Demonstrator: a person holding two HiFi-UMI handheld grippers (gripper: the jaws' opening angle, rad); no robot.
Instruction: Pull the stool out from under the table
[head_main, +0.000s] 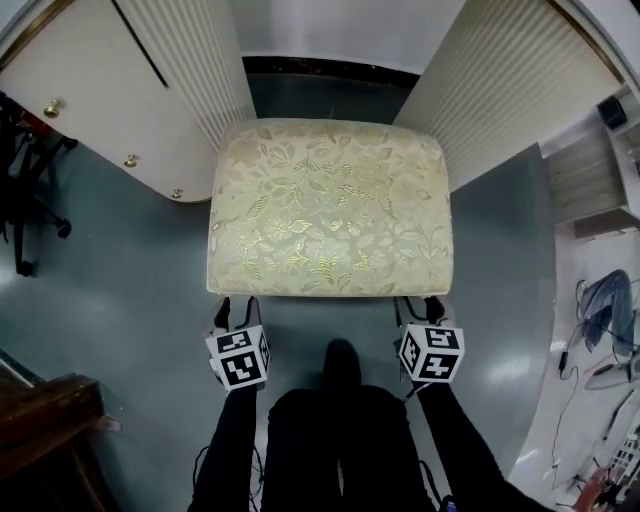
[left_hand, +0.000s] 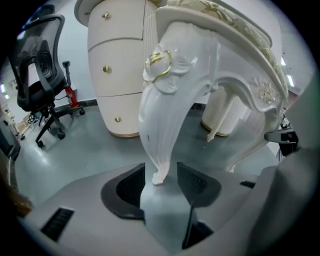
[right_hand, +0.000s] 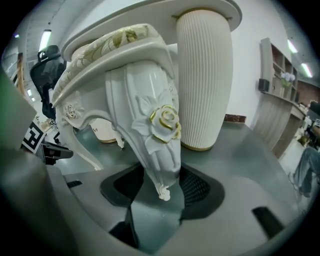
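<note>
Jaws of the left gripper (left_hand: 161, 169) were closed on the left leg (left_hand: 159, 120) of the stool, low down near its curled foot, at a middling width. Jaws of the right gripper (right_hand: 162, 172) held the right leg (right_hand: 145, 90) just under a carved rose (right_hand: 165, 122) edged in gold, where the leg was thicker, and so stood wider. Each foot showed in the gap between the pads.

In the head view the left cube (head_main: 240, 357) and the right cube (head_main: 432, 352) sat at 7 and 5 o'clock of the stool (head_main: 330, 205), and the black jaws reached under the seat's front corners. The person's dark-clad legs (head_main: 340, 440) stood between the cubes, at 6 o'clock.

The stool lay at 12 o'clock from the grippers on the grey-green floor (head_main: 130, 300), its cream-and-gold floral cushion facing up. Its rear part sat between the two ribbed pedestals of the table (right_hand: 210, 7), the left pedestal (head_main: 215, 70) at 10 o'clock and the right pedestal (head_main: 500, 90) at 2 o'clock. Its front part stood clear of them, towards the person.

Curved drawers with brass knobs (head_main: 130, 160) ran round the outer side of the left pedestal. A black chair (left_hand: 40, 75) on castors stood beyond them, at 9 o'clock. Cables (head_main: 590, 340) lay on the floor at 3 o'clock.
</note>
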